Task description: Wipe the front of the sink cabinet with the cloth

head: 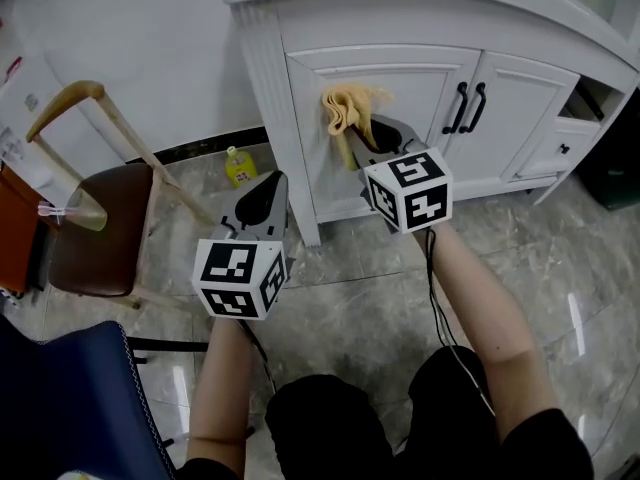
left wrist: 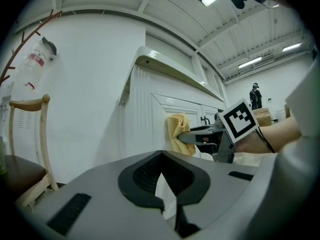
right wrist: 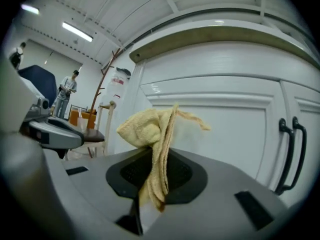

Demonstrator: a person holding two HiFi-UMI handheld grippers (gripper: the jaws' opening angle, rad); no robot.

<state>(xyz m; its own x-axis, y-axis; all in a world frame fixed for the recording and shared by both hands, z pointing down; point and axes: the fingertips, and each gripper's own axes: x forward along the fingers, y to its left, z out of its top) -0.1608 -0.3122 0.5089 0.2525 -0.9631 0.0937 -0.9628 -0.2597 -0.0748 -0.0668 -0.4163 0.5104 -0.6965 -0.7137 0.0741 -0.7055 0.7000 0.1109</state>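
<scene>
Pinching the cloth in the right gripper, bunched end up against or just off the left door of the sink cabinet; contact not confirmable. Holding the left gripper pressed together on nothing, low off the cabinet's left corner. Guard against probable faults: slipping of the cloth from a narrow pinch under drag; scraping of paint by bare jaw tips pushed past the cloth; snagging of loose threads on the door handles.

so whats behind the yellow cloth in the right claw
The white panel of the sink cabinet's left door, with the cloth up close to it. The patch straight behind the cloth is covered.
</scene>
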